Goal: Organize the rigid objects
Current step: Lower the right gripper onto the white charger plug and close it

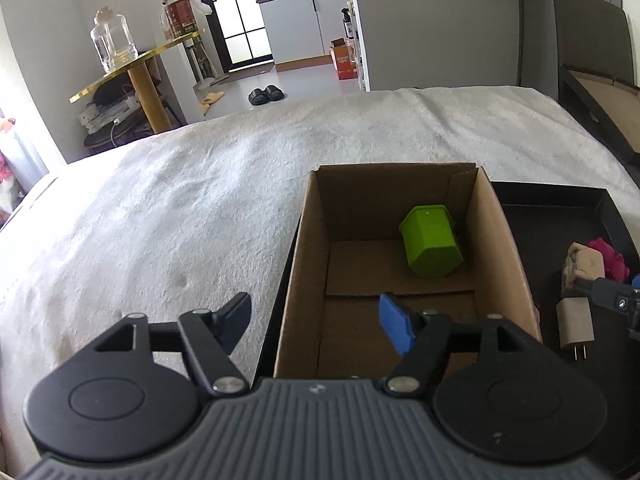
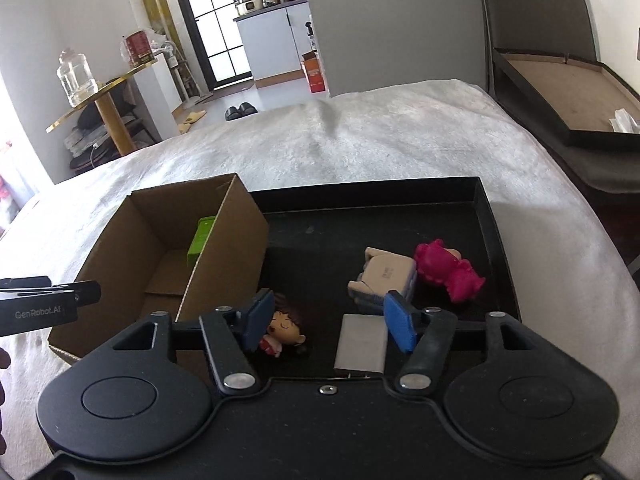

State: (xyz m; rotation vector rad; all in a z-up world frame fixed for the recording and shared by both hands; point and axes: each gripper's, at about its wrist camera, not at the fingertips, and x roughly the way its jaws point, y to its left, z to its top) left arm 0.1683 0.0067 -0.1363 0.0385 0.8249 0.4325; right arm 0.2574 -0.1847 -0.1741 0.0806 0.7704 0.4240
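Observation:
A brown cardboard box [image 1: 304, 248] stands in the left part of a black tray [image 2: 496, 240] on a white bedspread. A green plastic block [image 1: 430, 242] lies inside the box; it also shows in the right wrist view [image 2: 200, 240]. My left gripper [image 1: 316, 326] is open and empty above the box's near left wall. My right gripper [image 2: 328, 322] is open and empty above the tray. Under it lie a small doll figure [image 2: 286, 330] and a grey charger [image 2: 362, 344]. A beige toy [image 2: 384, 276] and a pink toy [image 2: 448, 272] lie farther right.
The bed's white cover [image 1: 180, 200] stretches left and beyond the tray. A gold side table [image 1: 120, 68] with a glass jar stands at the far left. A dark bed frame [image 2: 560, 120] stands on the right. The left gripper's side [image 2: 44, 304] shows at the right wrist view's left edge.

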